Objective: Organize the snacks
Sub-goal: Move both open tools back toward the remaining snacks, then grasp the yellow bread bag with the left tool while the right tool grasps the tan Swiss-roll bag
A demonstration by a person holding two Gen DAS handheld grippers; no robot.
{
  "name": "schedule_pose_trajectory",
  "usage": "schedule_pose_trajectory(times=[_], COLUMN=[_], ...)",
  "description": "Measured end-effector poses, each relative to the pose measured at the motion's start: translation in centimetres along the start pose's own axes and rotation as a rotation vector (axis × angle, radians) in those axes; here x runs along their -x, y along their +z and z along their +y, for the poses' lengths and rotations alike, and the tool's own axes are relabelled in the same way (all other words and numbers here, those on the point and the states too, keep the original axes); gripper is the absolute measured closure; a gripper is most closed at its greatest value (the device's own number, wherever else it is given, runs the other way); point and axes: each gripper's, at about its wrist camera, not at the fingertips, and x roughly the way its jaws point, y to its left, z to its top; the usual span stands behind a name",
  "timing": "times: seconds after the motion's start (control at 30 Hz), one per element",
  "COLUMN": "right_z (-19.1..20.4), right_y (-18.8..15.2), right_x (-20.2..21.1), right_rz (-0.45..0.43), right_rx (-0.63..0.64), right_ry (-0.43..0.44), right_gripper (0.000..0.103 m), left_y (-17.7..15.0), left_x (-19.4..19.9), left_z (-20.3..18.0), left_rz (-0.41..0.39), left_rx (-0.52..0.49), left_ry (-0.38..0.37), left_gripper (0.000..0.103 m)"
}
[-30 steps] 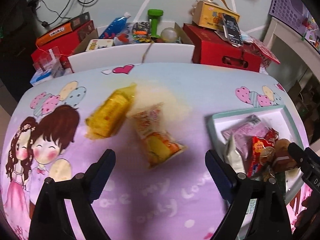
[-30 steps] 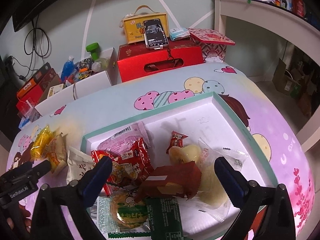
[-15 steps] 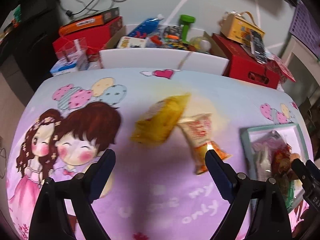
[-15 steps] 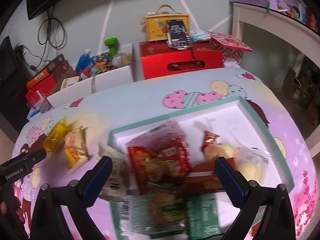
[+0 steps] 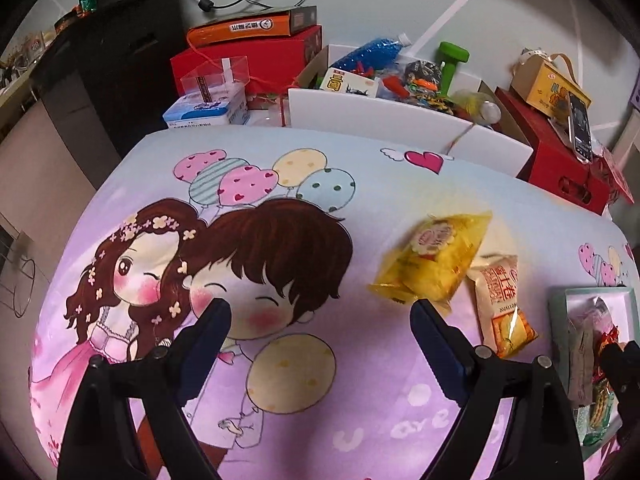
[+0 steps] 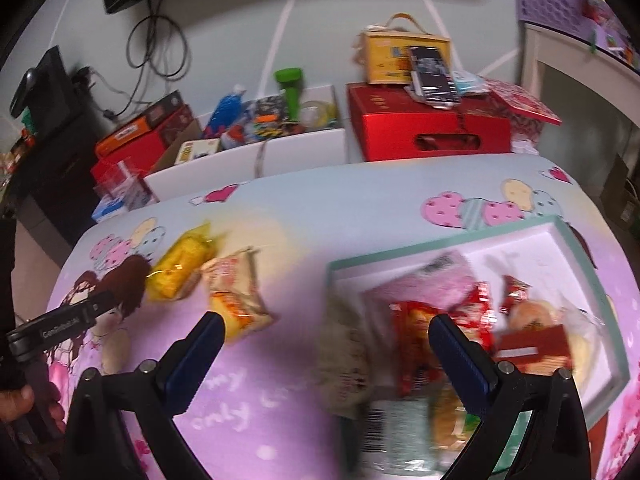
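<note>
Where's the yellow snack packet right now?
In the left wrist view the yellow snack packet lies on the cartoon tablecloth, right of centre, touching the orange-and-white packet, outside the tray.

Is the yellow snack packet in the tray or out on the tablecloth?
Out. The yellow snack packet lies on the tablecloth beside an orange packet, apart from the tray.

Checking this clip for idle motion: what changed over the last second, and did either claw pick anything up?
Both views swung leftward: the left claw went from over the orange-and-white snack packet to the cartoon couple print, and the right claw from over the tray to its left edge. Neither took hold of anything; both stayed open. The yellow snack packet and tray snacks lie unmoved.
</note>
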Motion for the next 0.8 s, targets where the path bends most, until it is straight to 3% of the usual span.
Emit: schedule_pose_trajectory(times=[0.17, 0.27, 0.43, 0.7, 0.8], right_z=[3.1, 5.0, 6.8, 7.1, 6.7], right_y=[0.8, 1.1, 1.8, 1.8, 1.6], right_x=[-1.1, -1.9, -3.9, -8.3, -9.7], right_rz=[-0.005, -0.006, -0.002, 0.054, 0.080], right_rx=[0.033, 0.076, 0.120, 0.140, 0.133], right_ry=[0.034, 0.033, 0.030, 0.013, 0.015], right_gripper=[0.000, 0.000, 0.003, 0.010, 0.011], left_y=[1.0, 1.9, 2.8, 3.8, 3.9], left_x=[-0.2, -0.7, -1.7, -3.9, -4.9], left_z=[0.9, 1.6, 1.3, -0.6, -1.8], left_rz=[-0.035, -0.057, -0.071, -0.091, -0.076], left_rx=[0.043, 0.092, 0.073, 0.071, 0.065], left_ry=[-0.007, -0.052, -0.081, -0.199, -0.279], left_gripper=[0.012, 0.012, 0.012, 0.012, 0.012])
